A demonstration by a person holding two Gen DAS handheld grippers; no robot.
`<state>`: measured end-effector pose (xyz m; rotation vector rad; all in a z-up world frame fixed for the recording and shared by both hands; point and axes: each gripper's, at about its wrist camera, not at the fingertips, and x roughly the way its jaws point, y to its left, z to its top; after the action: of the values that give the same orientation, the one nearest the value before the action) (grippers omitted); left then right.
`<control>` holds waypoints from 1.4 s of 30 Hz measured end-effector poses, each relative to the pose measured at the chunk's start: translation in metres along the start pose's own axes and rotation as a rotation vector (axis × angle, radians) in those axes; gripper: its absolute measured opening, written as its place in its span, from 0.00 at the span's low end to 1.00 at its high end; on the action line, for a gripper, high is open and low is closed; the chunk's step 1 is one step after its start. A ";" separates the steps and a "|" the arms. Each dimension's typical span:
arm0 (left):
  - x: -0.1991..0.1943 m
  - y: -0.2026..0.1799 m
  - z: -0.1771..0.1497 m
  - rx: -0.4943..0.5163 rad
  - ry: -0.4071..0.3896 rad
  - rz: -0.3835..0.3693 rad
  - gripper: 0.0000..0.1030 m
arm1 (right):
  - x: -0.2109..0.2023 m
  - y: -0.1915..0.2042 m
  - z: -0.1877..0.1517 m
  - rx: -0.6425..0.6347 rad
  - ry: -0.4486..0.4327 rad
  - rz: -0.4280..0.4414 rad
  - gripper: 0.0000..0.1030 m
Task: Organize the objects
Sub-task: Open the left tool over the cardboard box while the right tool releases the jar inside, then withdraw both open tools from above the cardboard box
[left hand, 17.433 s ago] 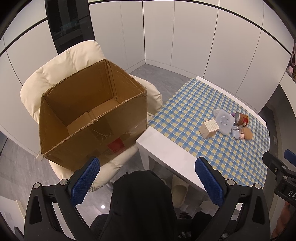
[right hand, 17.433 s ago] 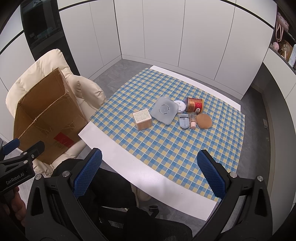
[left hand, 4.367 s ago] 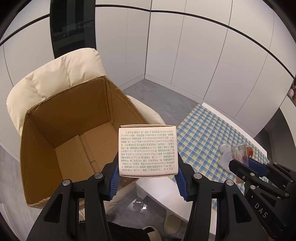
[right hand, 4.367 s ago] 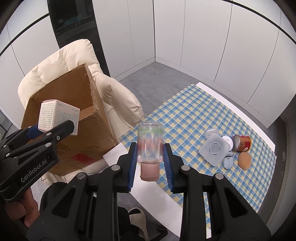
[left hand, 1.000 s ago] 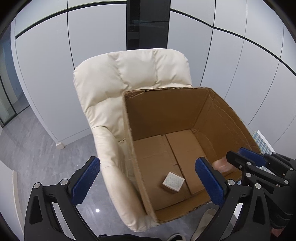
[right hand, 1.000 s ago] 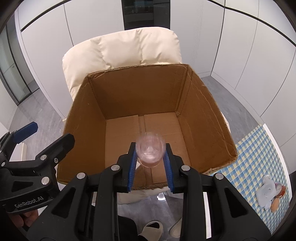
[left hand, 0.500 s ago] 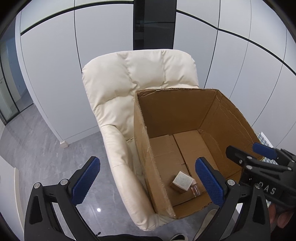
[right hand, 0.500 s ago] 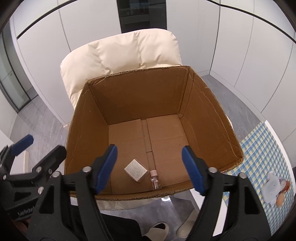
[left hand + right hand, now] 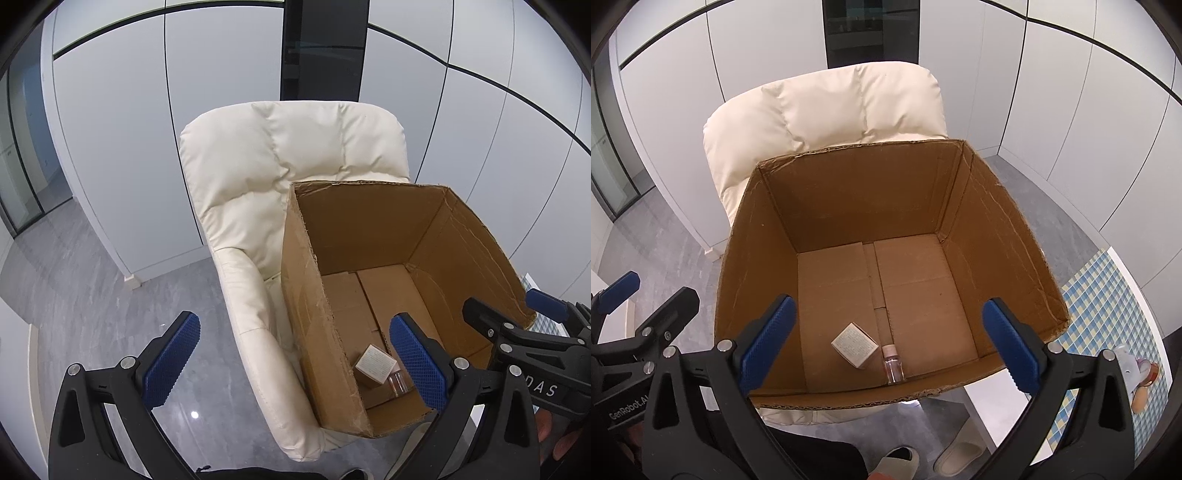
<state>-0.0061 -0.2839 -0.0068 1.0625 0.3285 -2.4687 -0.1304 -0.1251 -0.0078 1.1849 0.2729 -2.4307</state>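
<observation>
Dropped bottle (image 9: pixel 893 363) lies in box (image 9: pixel 997 229) (base hidden).

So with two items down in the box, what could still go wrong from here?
The cardboard box sits tilted on the cushioned chair, so a knock from either gripper could tip or slide it. The small bottle lies on its side against the near wall, beside the little carton; later drops may land on it. The right gripper, jaws opening and empty, hangs above the box and could catch the rim.
</observation>
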 end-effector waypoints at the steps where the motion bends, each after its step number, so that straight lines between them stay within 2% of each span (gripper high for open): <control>1: 0.000 -0.001 0.000 0.001 0.000 -0.001 0.99 | 0.000 0.000 0.000 0.002 0.000 0.000 0.99; 9: 0.000 -0.008 0.000 0.007 0.002 -0.009 0.99 | -0.003 -0.008 -0.001 0.013 -0.003 -0.005 0.99; 42: 0.002 -0.084 0.002 0.110 -0.018 -0.100 0.99 | -0.019 -0.081 -0.017 0.120 -0.014 -0.075 0.99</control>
<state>-0.0488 -0.2113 -0.0028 1.0917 0.2490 -2.6102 -0.1451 -0.0416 -0.0039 1.2278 0.1717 -2.5508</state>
